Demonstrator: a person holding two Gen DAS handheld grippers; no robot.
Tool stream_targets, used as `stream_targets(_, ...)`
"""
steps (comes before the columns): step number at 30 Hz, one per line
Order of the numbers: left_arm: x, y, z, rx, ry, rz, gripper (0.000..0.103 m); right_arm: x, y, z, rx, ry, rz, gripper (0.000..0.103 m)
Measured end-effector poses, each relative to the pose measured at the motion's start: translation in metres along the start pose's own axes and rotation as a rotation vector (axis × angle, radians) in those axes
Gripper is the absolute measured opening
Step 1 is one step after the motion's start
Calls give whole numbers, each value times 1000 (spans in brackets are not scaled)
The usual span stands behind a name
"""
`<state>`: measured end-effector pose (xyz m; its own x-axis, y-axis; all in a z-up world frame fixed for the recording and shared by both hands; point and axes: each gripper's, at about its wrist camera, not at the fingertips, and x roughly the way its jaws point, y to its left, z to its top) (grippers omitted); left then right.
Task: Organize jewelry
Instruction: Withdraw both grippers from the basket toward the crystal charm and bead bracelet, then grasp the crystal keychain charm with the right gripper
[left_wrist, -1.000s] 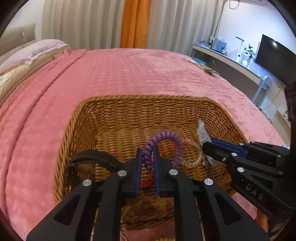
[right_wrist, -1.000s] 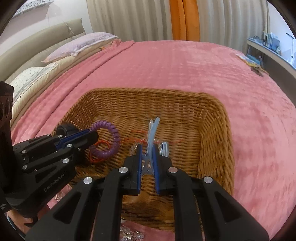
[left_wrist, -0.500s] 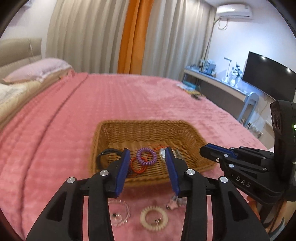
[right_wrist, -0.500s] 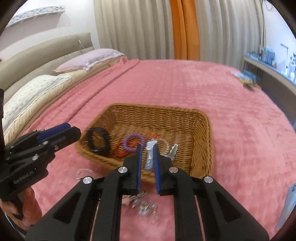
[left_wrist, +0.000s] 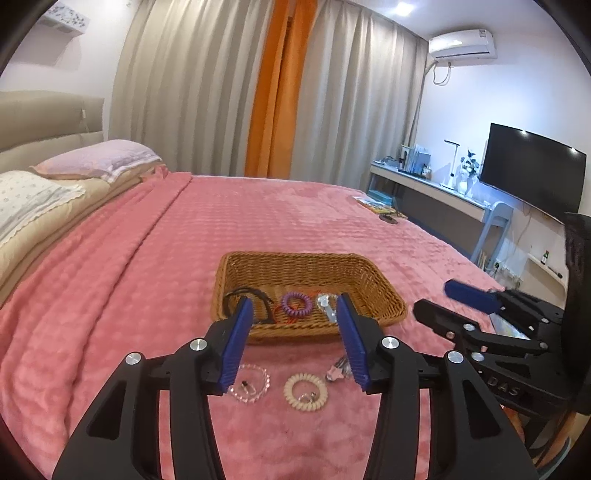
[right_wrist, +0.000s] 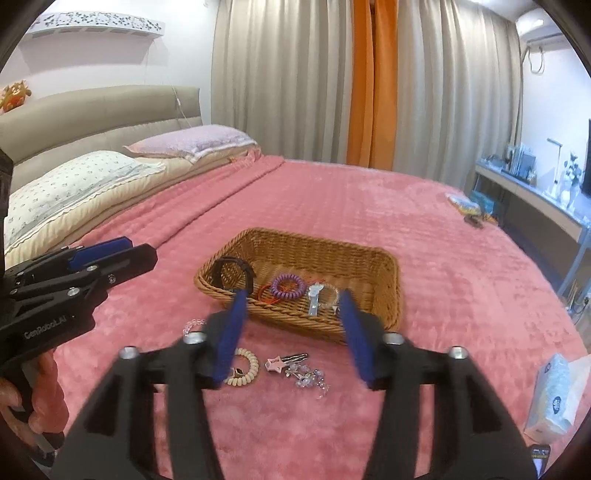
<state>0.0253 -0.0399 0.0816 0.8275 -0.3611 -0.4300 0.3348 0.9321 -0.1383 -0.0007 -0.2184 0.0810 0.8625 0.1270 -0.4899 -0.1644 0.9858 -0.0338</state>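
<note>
A shallow rectangular woven wicker basket (left_wrist: 309, 295) is seen on the pink quilted bedspread (left_wrist: 155, 266), already loaded with a purple spiral hair tie (left_wrist: 296, 304), a black band (left_wrist: 247, 295) at its 9 o'clock end, an orange cord and a pale blue clip (right_wrist: 315, 299). Nothing is held: the jaws of the left gripper (left_wrist: 295, 345) and of the right gripper (right_wrist: 293, 332) are both opening, with nothing between them. The step in hand is judged to be the turn to the next pickup. Unsorted pieces are left on the bedspread at the basket's 6 o'clock: a cream spiral hair tie (left_wrist: 305, 391), a clear beaded bracelet (left_wrist: 249, 384), a pink star hair clip (right_wrist: 282, 362) and a crystal cluster (right_wrist: 309, 377). A lowering onto one piece per gripper is called for next.
</note>
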Motion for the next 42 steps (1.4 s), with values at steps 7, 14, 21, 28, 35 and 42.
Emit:
stream_targets(7,-8,15,-11,-16,4,28,56,-9,11,-10,-39,-14,-40,51)
stream_targets(14,4,62,-21,-75,67,31,57,17,-15,-23,33,45,-40,51)
stream_targets(21,64,99,-44,-138,262,-39,55,60,-48,-45,162,152,22,51)
stream_targets(28,127,115,-70,-183,427,-89,55,96,-68,-72,268,264,101,50)
stream_targets(35,147,104,-73,-131,462,-96,54,117,-52,-81,224,330,105,42)
stream_targets(42,150,107,-75,-141,468,-127,51,132,-37,-86,171,387,89,42)
